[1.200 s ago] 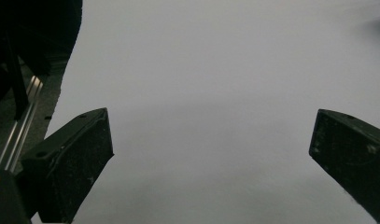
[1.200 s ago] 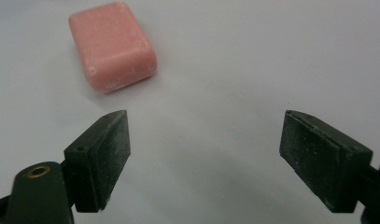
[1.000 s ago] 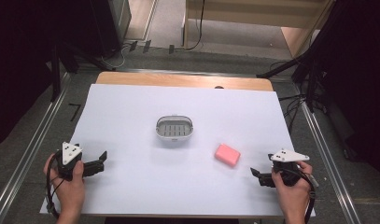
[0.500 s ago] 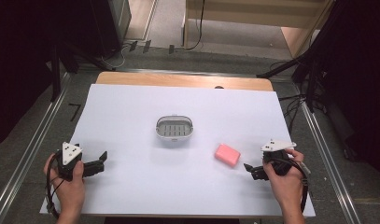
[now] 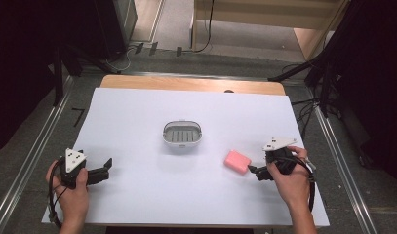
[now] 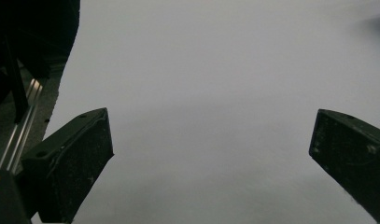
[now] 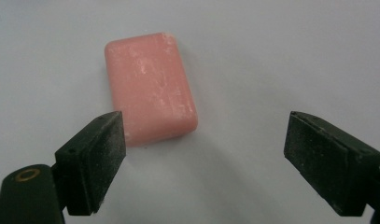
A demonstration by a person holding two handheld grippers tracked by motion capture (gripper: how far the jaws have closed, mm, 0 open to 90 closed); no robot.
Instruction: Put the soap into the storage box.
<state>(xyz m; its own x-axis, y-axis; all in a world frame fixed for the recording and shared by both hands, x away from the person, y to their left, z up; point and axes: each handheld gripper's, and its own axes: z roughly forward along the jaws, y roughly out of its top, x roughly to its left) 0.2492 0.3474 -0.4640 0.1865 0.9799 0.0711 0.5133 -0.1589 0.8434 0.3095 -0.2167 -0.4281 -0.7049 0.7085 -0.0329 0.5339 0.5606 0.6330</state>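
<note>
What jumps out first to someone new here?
The pink soap bar on the white table, just ahead of the open right gripper at the right. Next, the grey slotted dish at the table's centre. The left gripper sits open at the near left.

Matt pink soap bar (image 7: 150, 86) with chalky scuffs, smooth white table sheet (image 5: 137, 122), wooden edge

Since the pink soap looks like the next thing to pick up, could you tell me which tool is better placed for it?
Right. The right tool sits open just beside the pink soap, which lies ahead of its jaws, slightly off-centre. The left tool faces bare white table far across.
</note>
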